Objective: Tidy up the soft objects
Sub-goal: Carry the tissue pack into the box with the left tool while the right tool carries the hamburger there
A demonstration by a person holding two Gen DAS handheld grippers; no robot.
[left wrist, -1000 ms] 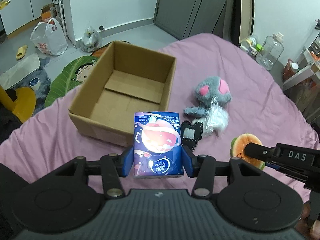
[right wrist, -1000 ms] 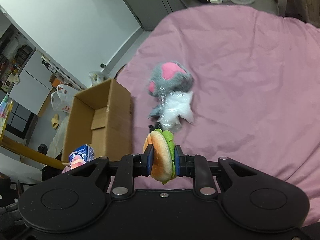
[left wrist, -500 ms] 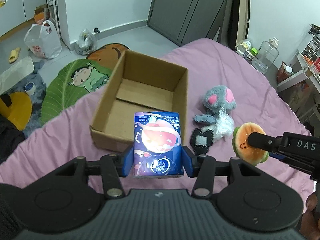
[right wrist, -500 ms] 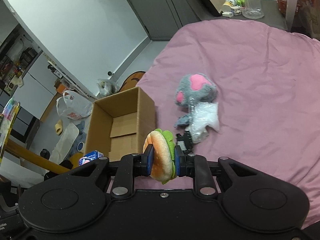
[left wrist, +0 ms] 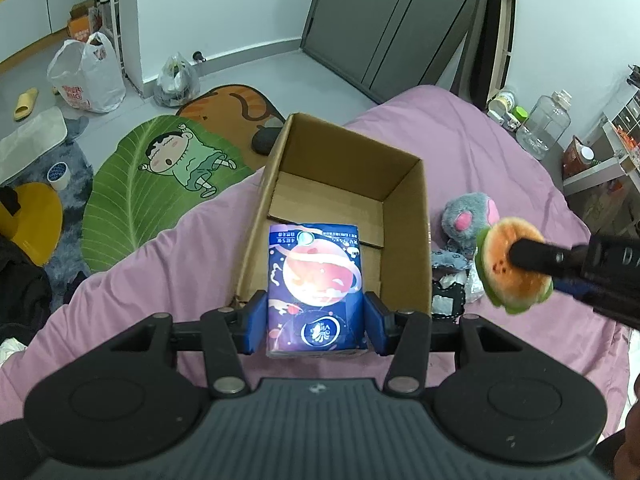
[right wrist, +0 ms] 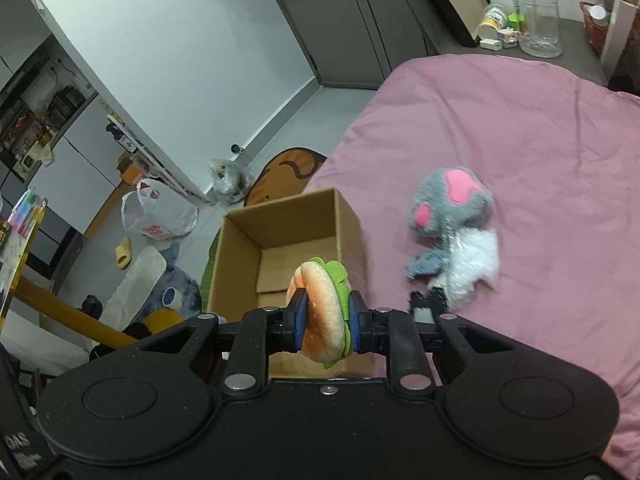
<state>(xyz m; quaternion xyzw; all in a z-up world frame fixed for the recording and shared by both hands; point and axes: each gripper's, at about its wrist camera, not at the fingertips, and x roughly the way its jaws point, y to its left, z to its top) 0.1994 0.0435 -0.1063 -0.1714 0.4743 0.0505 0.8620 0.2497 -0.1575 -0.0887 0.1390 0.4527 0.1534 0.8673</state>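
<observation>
My left gripper (left wrist: 316,322) is shut on a blue tissue pack (left wrist: 316,284) with a planet print, held above the near end of an open cardboard box (left wrist: 404,216) on the pink bed. My right gripper (right wrist: 327,320) is shut on a plush hamburger (right wrist: 322,312), held just right of the box; the hamburger also shows in the left wrist view (left wrist: 510,266). The box (right wrist: 280,240) looks empty inside. A grey and pink plush toy (right wrist: 450,200) with a clear plastic bag (right wrist: 474,266) lies on the bed right of the box.
The pink bed (right wrist: 540,140) spreads to the right. Floor mats (left wrist: 160,168), plastic bags (left wrist: 86,76) and a yellow stool (left wrist: 28,220) lie on the floor left of the bed. A clear jug (right wrist: 538,20) stands at the far right.
Both grippers have risen and moved toward the box. The tissue pack now hangs over the box's near end, and the hamburger has come up close to the box's right wall.
</observation>
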